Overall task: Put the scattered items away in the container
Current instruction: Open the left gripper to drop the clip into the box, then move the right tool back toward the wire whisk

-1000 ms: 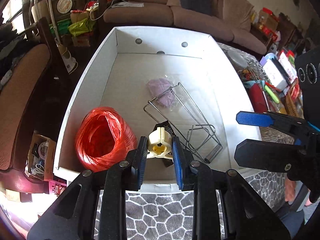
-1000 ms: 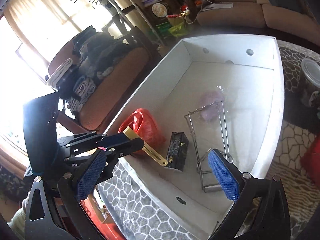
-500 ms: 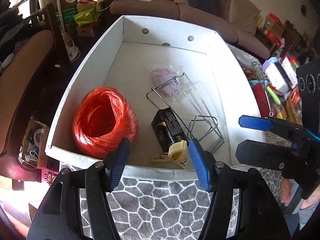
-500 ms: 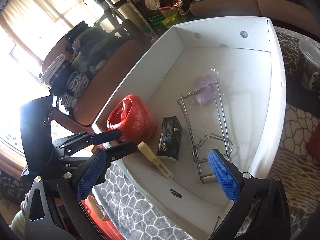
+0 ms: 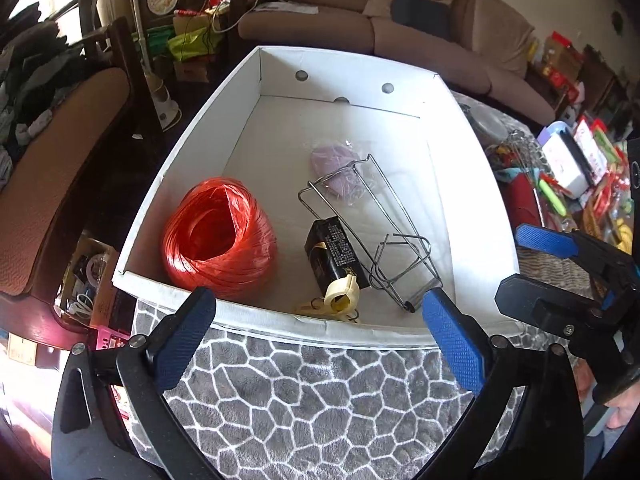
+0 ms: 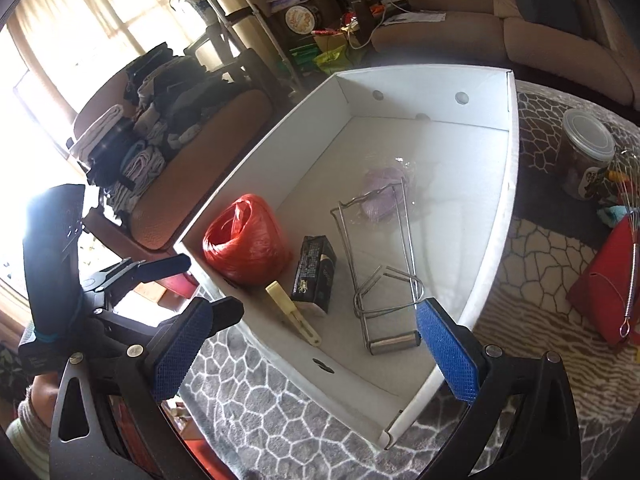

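Inside the white box [image 5: 248,84], red twine [image 5: 219,236], a black packet [image 5: 334,250], a wire rack [image 5: 384,232] and a cream clip [image 5: 340,294] are already gathered, while both tongs, left [image 5: 316,336] and right [image 6: 310,344], are held spread and empty near the desk [image 5: 320,400].

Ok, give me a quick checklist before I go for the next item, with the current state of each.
1. Left gripper open and holding nothing: ok.
2. Right gripper open and holding nothing: ok.
3. Cream clip lying inside the white box, free of both grippers: ok.
4. Red twine ball, black carton, wire rack and purple packet inside the box: ok.
5. Both grippers outside the box, over the patterned cloth: ok.
6. Which item outside the box comes next: cannot tell.
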